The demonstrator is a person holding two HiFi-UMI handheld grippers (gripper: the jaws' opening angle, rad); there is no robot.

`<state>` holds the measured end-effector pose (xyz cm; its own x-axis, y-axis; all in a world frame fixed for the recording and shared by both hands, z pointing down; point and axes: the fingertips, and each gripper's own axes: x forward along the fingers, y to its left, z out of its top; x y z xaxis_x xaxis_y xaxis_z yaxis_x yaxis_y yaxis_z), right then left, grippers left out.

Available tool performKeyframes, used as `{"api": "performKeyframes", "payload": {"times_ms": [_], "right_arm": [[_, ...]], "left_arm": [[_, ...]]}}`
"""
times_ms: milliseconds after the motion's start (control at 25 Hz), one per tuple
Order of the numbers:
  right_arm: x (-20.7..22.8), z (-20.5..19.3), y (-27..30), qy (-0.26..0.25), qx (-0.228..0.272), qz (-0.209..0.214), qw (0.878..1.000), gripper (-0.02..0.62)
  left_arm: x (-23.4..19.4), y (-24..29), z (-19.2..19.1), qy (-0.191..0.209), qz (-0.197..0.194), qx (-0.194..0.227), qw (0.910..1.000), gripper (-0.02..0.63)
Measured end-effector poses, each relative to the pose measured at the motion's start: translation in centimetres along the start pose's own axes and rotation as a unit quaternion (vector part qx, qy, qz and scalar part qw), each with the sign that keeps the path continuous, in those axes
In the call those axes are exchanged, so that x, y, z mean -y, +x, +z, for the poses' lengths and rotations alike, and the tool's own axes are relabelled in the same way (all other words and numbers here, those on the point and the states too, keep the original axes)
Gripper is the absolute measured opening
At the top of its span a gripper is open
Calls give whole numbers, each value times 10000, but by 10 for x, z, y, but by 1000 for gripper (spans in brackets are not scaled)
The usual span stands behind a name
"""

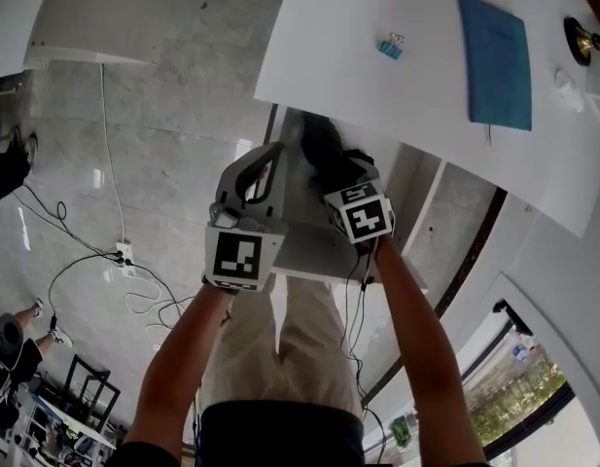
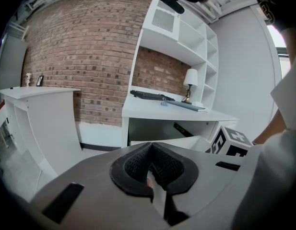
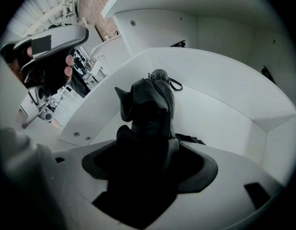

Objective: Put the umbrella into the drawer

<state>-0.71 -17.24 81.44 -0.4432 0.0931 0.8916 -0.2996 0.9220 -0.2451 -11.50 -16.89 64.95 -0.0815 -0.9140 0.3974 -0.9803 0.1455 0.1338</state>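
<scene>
Right tongs [image 3: 148,169] stand wide apart around the near end of the black folded umbrella [image 3: 150,104], whose bunched fabric and looped strap stretch ahead of them inside the open white drawer [image 3: 224,109], seemingly resting there. Left tongs [image 2: 153,169], just beside, are pressed together, empty. Placing looks nearly done; withdrawing and perhaps closing remain

The near end of the umbrella [image 3: 148,123] is lost in shadow between the fingers [image 3: 207,169] of the right gripper [image 3: 148,169]. In the head view, the drawer [image 1: 314,251] is largely hidden beneath that gripper. Beyond the fingers, a label [image 3: 178,44] is too small to be read.
</scene>
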Motion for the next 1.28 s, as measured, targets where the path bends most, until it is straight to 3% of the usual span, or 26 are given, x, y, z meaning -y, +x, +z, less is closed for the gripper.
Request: {"api": "performKeyframes", "payload": {"times_ms": [1280], "right_arm": [[1,23,-55,7,549,-132,9984,330]], "left_arm": [[1,0,0,41,42,27,10000,18]]}}
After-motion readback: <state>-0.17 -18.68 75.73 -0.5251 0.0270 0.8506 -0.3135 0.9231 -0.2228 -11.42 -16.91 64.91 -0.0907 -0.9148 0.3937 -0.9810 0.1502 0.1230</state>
